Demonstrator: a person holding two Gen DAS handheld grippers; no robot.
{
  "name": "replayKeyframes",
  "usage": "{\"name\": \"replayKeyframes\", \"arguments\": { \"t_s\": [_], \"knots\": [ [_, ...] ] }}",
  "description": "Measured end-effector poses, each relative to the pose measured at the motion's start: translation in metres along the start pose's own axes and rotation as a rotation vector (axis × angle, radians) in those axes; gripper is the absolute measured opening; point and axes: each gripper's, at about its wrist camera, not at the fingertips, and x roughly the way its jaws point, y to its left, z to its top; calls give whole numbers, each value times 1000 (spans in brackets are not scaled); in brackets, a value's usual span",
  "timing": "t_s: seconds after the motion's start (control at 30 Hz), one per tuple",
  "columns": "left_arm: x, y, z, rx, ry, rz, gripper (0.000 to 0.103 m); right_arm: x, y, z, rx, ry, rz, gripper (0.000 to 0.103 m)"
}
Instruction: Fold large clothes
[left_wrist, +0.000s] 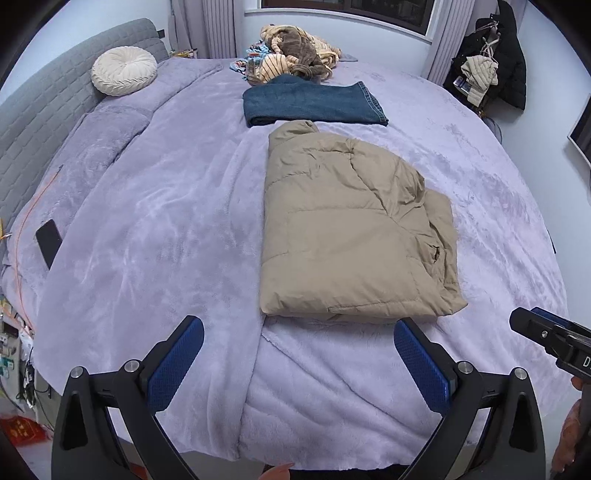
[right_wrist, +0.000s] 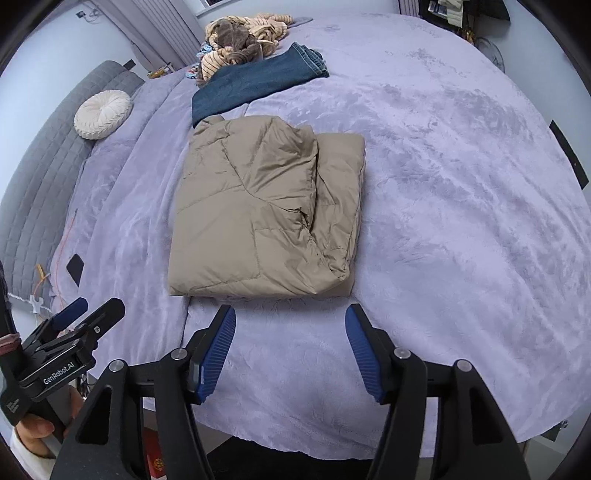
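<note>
A tan puffer jacket (left_wrist: 347, 229) lies folded into a rough rectangle on the lilac fleece bed cover (left_wrist: 147, 221); it also shows in the right wrist view (right_wrist: 258, 214). My left gripper (left_wrist: 299, 336) is open and empty, hovering just short of the jacket's near edge. My right gripper (right_wrist: 290, 325) is open and empty too, just in front of the same edge. The right gripper shows at the right edge of the left wrist view (left_wrist: 546, 332); the left gripper shows at the lower left of the right wrist view (right_wrist: 85, 314).
Folded blue jeans (left_wrist: 310, 103) lie beyond the jacket, with a heap of striped and brown clothes (left_wrist: 291, 55) behind them. A round cream cushion (left_wrist: 123, 70) rests by the grey headboard (left_wrist: 33, 122). A black phone (left_wrist: 48, 242) lies at the bed's left. Dark coats (left_wrist: 491, 62) hang at right.
</note>
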Motion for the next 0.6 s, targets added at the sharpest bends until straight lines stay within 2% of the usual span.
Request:
{"name": "replayKeyframes", "arguments": {
  "t_s": [0.07,0.2,0.23,0.27,0.3,0.43,0.6],
  "knots": [
    [-15,-1,-2,-9,-22,10,103,-16,4,-2,-20,-39,-21,81],
    [-39,-4,-1,-16,-53,13,103,-44,12,-4,-45,-108,-49,84],
    [-43,-4,0,-12,-59,10,103,-48,14,-4,-51,-119,-58,87],
    [-47,-6,2,-7,-66,11,103,-53,16,-4,-60,-132,-70,100],
    [-51,-7,4,1,-76,12,103,-58,19,-5,-66,-151,-73,103],
    [-62,-4,12,26,-116,25,103,-68,29,-2,-84,-212,-98,103],
    [-68,11,22,33,-115,31,103,-66,39,6,-27,-191,-91,103]
  ]
}}
